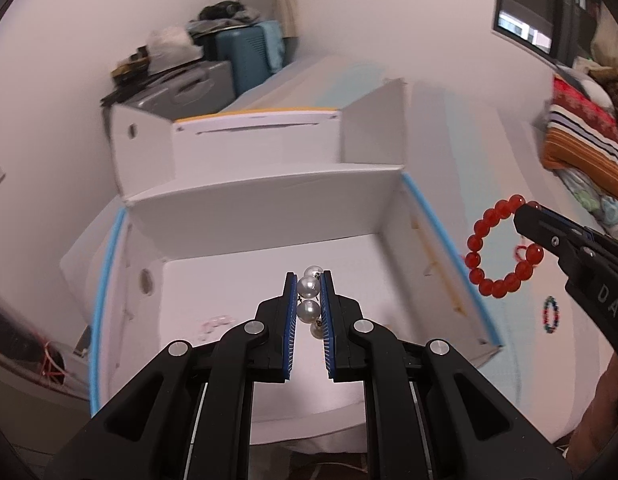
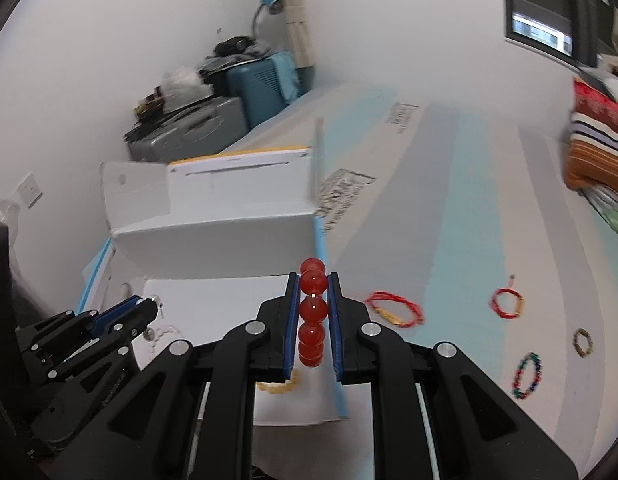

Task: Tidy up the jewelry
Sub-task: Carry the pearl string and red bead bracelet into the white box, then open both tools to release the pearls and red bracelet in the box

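Nearby: multicolour bead bracelet [image 2: 528, 376], red cord bracelets [image 2: 395, 308] on mattress [image 2: 449, 208]; white box [image 1: 269, 196] ahead.

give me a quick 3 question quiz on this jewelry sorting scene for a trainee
1. True or false: the left hand-held gripper is shut on a string of white pearl beads.
2. What does the right hand-held gripper hold? A) gold chain B) red round-bead bracelet C) nothing
3. Fill in: the multicoloured bead bracelet lies on the pale sheet, ____ the white cardboard box.

Key: 1 true; 2 B; 3 outside.
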